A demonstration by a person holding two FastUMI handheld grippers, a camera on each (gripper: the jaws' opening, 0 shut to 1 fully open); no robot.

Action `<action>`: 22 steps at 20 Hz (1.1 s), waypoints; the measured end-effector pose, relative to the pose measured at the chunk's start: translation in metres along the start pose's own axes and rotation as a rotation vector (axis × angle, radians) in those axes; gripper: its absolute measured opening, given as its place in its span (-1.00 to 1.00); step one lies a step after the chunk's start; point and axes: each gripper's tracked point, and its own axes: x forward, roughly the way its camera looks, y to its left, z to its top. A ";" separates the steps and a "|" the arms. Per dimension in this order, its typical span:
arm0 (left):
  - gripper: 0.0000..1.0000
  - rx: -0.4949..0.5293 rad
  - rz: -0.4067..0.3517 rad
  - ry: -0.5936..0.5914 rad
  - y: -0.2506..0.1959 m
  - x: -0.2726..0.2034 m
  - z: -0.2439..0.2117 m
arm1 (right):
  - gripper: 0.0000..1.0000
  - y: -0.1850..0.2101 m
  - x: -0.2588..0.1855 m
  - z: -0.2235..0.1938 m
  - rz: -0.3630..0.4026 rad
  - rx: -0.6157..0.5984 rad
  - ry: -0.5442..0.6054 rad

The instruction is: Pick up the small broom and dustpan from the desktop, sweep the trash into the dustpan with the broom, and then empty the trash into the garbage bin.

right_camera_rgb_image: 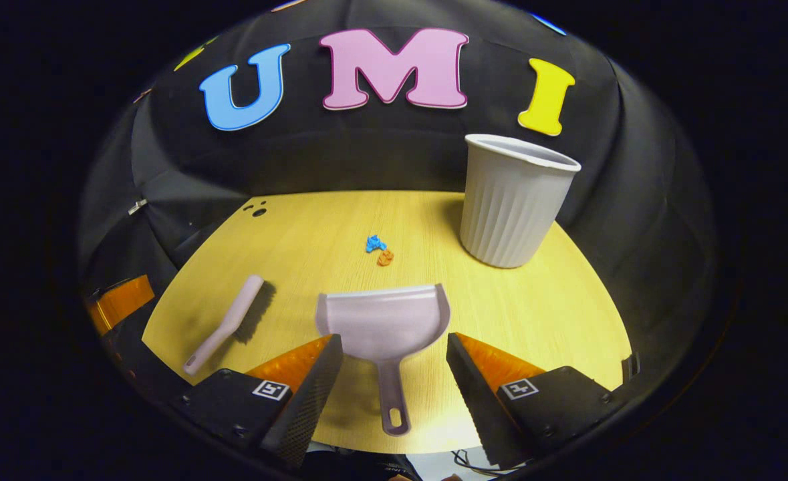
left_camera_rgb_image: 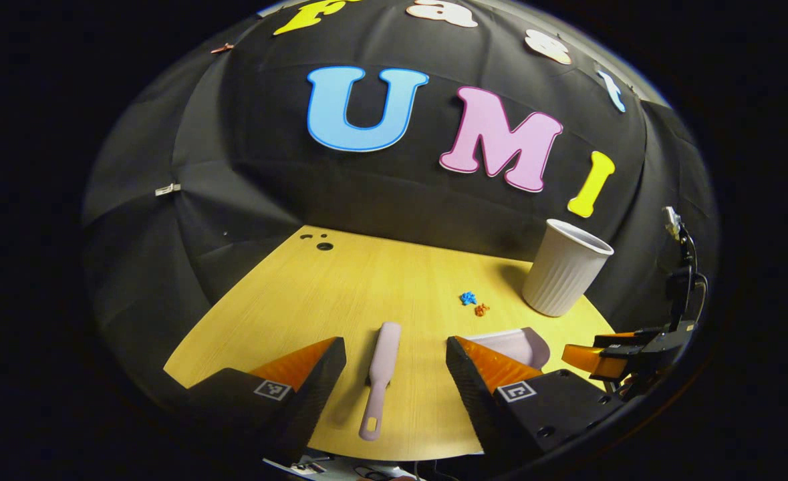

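Observation:
A small pale pink broom [left_camera_rgb_image: 380, 379] lies flat on the wooden table [left_camera_rgb_image: 340, 300], its handle toward me, between the fingers of my open left gripper [left_camera_rgb_image: 396, 347], which hovers over it. The broom [right_camera_rgb_image: 228, 323] also shows at the left in the right gripper view. A pale pink dustpan [right_camera_rgb_image: 383, 327] lies on the table with its handle toward me, between the fingers of my open right gripper [right_camera_rgb_image: 394, 344]. Part of the dustpan [left_camera_rgb_image: 517, 344] shows behind my left gripper's right finger. Blue and orange scraps of trash [right_camera_rgb_image: 380, 250] lie beyond the dustpan; the trash [left_camera_rgb_image: 474, 303] is right of the broom.
A white ribbed garbage bin [right_camera_rgb_image: 510, 197] stands upright at the back right of the table; the bin [left_camera_rgb_image: 564, 274] is past the trash. The right gripper [left_camera_rgb_image: 624, 354] appears at the right edge of the left gripper view. Small holes [right_camera_rgb_image: 258, 210] mark the table's far left corner.

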 end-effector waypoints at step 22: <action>0.92 -0.134 0.201 0.192 0.052 0.016 -0.043 | 0.97 0.005 0.097 -0.113 0.001 -0.023 0.499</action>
